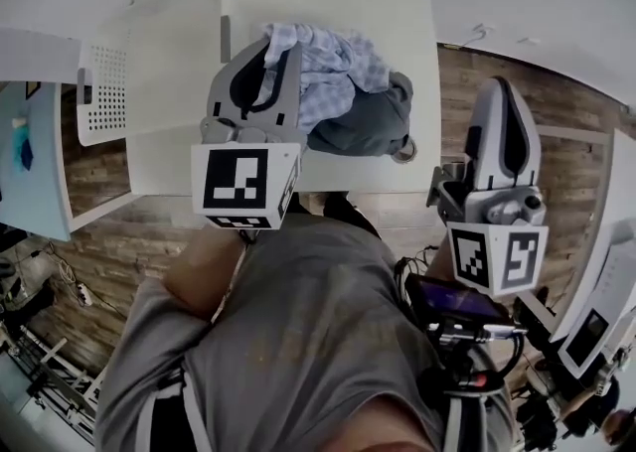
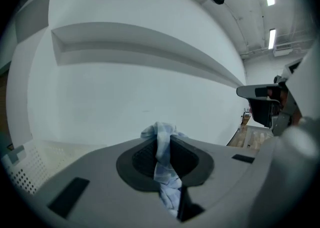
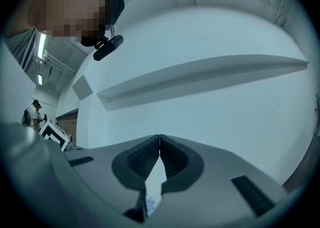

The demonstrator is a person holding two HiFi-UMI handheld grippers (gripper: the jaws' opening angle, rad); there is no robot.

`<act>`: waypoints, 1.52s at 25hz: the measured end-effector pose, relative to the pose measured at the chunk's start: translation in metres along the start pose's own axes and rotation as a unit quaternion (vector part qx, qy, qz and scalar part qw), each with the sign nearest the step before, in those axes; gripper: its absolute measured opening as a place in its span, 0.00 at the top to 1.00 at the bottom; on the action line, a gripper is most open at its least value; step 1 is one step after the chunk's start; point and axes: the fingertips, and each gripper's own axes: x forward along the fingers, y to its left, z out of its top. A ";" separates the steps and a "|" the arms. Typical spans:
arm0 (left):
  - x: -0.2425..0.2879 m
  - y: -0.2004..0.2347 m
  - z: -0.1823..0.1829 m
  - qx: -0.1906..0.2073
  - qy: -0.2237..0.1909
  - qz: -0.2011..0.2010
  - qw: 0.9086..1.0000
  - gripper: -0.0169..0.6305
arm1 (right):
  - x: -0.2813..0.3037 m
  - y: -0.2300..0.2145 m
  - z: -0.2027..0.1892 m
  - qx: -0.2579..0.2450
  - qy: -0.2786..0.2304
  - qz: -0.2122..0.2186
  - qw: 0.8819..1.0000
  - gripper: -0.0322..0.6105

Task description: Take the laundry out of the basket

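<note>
The left claw (image 2: 162, 144) pinches a fold of the blue checked cloth (image 1: 333, 68), bunched on the white desk (image 1: 179, 63) against a grey garment (image 1: 363, 127), outside the basket (image 1: 104, 92); the right claw (image 3: 159, 144) is closed and empty, so letting go likely comes next.

In the head view the left gripper (image 1: 270, 68) has its jaw tips covered by its own body, which also hides the near edge of the checked shirt (image 1: 333, 68). The shirt overlies the grey garment (image 1: 368, 122), so much of it is unseen. In the left gripper view the shirt's lower end runs out of sight inside the gripper, and the basket (image 2: 22, 172) is cut off by the lens rim. In the right gripper view a distant figure (image 3: 33, 113) is too small to make out.
</note>
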 end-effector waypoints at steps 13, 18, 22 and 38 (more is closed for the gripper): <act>0.012 0.013 -0.060 -0.017 0.046 0.040 0.998 0.77 | 0.008 0.006 -0.001 -0.004 0.001 0.023 1.000 0.94; 0.000 0.014 -0.060 -0.029 0.059 0.049 0.997 0.66 | 0.008 0.011 0.003 0.003 -0.009 0.035 0.999 0.94; -0.015 0.020 -0.061 -0.037 0.075 0.065 0.994 0.61 | 0.009 0.018 0.005 0.009 -0.016 0.049 0.999 0.94; -0.109 0.039 0.029 -0.056 -0.095 0.156 0.982 0.92 | 0.020 0.084 -0.001 0.004 -0.017 0.176 0.984 0.94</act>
